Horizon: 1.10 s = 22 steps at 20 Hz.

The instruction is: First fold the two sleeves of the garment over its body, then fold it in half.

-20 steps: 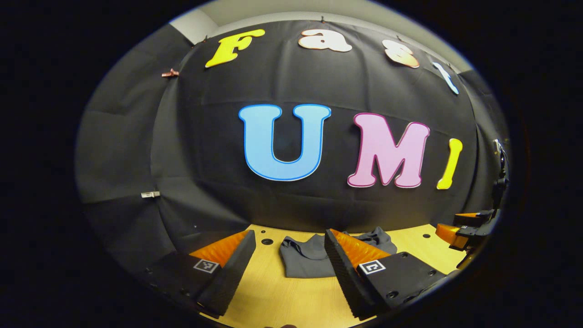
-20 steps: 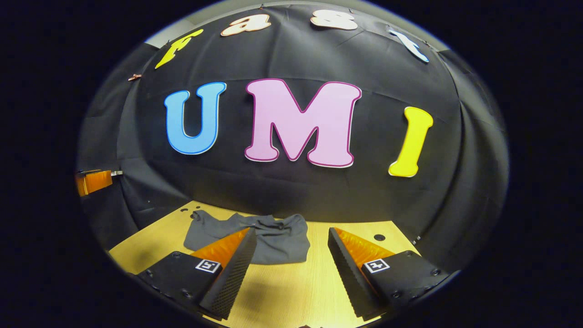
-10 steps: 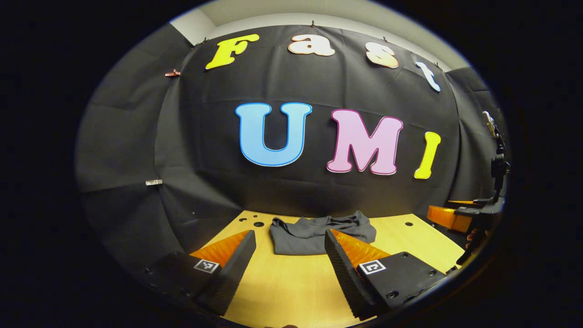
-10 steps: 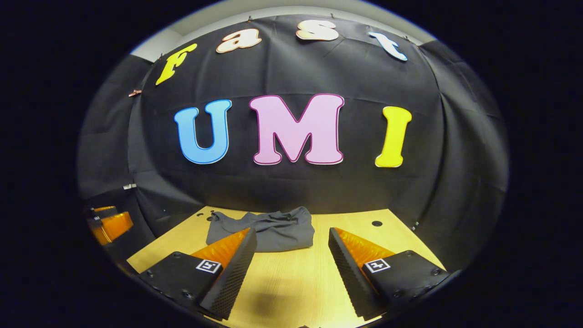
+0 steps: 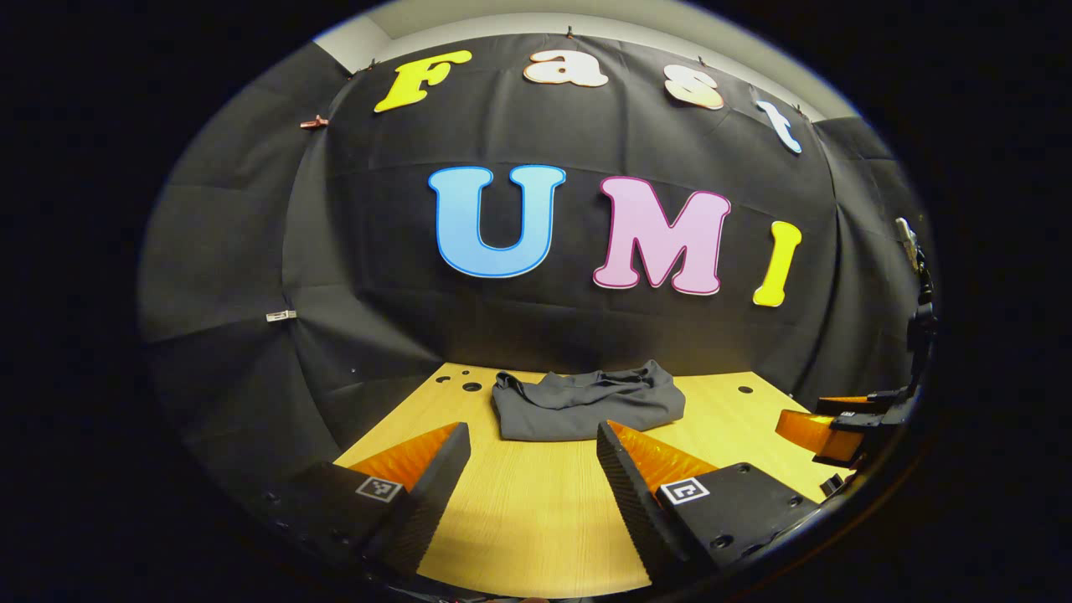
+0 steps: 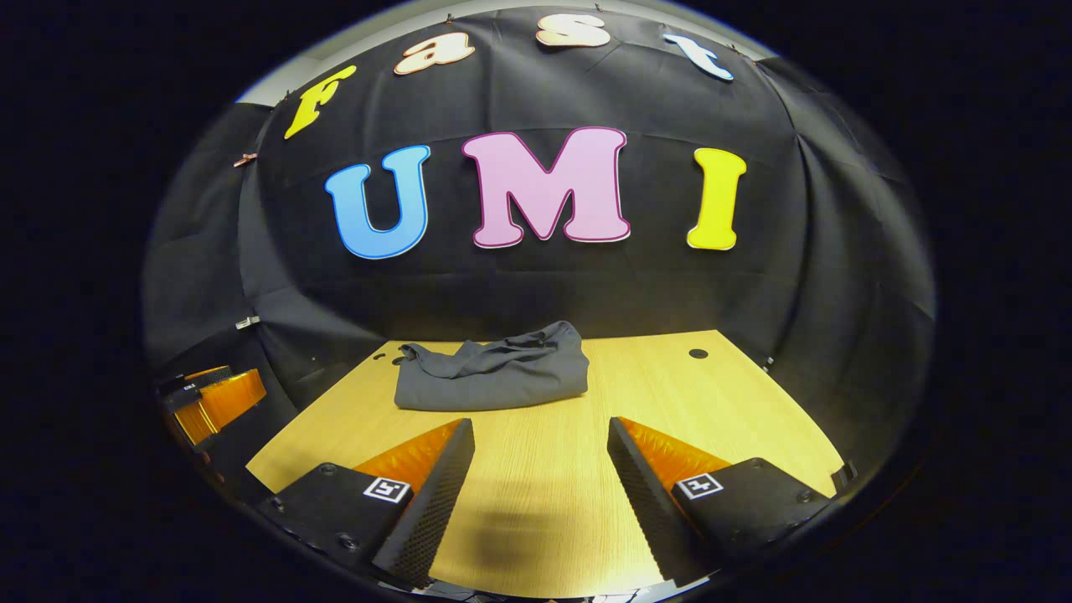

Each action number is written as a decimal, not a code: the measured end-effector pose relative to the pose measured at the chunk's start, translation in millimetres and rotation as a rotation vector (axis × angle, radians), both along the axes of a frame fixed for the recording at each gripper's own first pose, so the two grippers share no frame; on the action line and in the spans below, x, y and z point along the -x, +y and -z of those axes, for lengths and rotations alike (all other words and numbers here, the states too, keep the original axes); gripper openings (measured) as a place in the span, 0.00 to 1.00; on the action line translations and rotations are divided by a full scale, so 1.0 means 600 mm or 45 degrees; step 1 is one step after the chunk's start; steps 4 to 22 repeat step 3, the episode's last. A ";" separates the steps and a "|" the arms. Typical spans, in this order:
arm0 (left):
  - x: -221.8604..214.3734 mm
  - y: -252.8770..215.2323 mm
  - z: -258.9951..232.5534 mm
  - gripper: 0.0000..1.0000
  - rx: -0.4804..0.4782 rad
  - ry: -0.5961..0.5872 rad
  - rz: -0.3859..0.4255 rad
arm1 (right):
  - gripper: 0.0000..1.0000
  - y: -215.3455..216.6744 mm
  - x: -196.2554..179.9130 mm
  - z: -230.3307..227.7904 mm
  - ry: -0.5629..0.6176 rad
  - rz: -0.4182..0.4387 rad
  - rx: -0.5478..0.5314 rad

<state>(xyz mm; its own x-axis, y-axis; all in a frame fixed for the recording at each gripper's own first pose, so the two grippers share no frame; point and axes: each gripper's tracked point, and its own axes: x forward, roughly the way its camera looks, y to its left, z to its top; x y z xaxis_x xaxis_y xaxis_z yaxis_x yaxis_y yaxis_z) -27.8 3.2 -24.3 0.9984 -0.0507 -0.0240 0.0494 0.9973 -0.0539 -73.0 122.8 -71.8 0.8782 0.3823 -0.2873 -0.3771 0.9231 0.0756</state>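
Bright light from overhead on my wooden table (image 6: 737, 410), soft shadow under my right gripper (image 6: 536, 440), black cloth wall dim, strong fisheye bending at the rims, focus sharp throughout.

Left gripper (image 5: 533, 435) & right gripper (image 6: 540, 431): orange fingers, black ribbed pads, square markers

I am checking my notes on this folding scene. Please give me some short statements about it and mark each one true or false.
1. The grey garment lies folded into a compact bundle on the wooden table. True.
2. The right gripper is shut on the garment. False: its fingers are open and apart from the cloth.
3. The left gripper is open, holding nothing. True.
4. The garment hangs over the table's near edge. False: it lies toward the far side, near the black cloth wall.
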 end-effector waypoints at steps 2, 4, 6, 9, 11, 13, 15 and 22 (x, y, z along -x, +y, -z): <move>0.001 -0.006 -0.003 0.96 -0.009 -0.004 0.012 | 0.99 0.010 0.001 -0.003 -0.003 -0.015 -0.013; 0.001 -0.003 -0.003 0.96 -0.020 -0.011 0.009 | 0.99 0.018 0.005 -0.005 -0.005 -0.028 -0.020; 0.001 -0.003 -0.003 0.96 -0.020 -0.011 0.009 | 0.99 0.018 0.005 -0.005 -0.005 -0.028 -0.020; 0.001 -0.003 -0.003 0.96 -0.020 -0.011 0.009 | 0.99 0.018 0.005 -0.005 -0.005 -0.028 -0.020; 0.001 -0.003 -0.003 0.96 -0.020 -0.011 0.009 | 0.99 0.018 0.005 -0.005 -0.005 -0.028 -0.020; 0.001 -0.003 -0.003 0.96 -0.020 -0.011 0.009 | 0.99 0.018 0.005 -0.005 -0.005 -0.028 -0.020; 0.001 -0.003 -0.003 0.96 -0.020 -0.011 0.009 | 0.99 0.018 0.005 -0.005 -0.005 -0.028 -0.020; 0.001 -0.003 -0.003 0.96 -0.020 -0.011 0.009 | 0.99 0.018 0.005 -0.005 -0.005 -0.028 -0.020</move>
